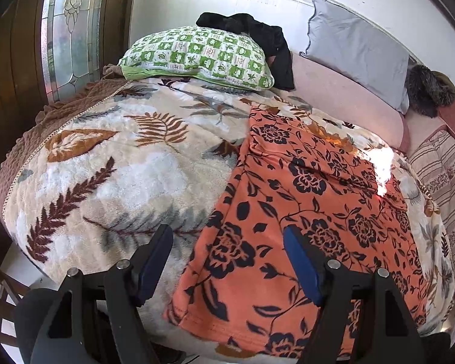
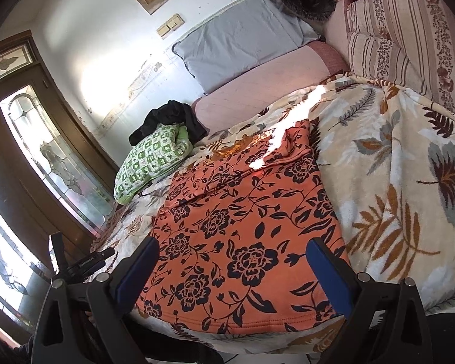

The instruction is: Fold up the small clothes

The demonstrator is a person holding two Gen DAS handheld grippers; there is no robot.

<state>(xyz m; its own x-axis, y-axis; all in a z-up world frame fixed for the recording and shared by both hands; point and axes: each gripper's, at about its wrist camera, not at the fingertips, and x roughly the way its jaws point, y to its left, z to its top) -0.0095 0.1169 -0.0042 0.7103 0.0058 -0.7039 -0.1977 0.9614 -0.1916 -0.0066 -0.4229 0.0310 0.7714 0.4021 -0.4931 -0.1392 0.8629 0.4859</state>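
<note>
An orange garment with a dark floral print [image 1: 303,212] lies spread flat on a cream leaf-patterned blanket [image 1: 121,166] over a bed. It also shows in the right wrist view [image 2: 242,227], its hem near the bed's front edge. My left gripper [image 1: 227,242] is open and empty, hovering above the garment's lower left edge. My right gripper [image 2: 233,254] is open and empty, hovering above the garment's lower part. The left gripper's black body [image 2: 75,261] shows at the left of the right wrist view.
A green checked pillow [image 1: 197,54] with a black cloth [image 1: 257,36] on it lies at the far end. A grey pillow [image 1: 358,51] and a pink bolster [image 1: 348,100] lie along the wall. A striped cushion [image 2: 409,36] is at the right. A glass door [image 2: 45,157] stands left.
</note>
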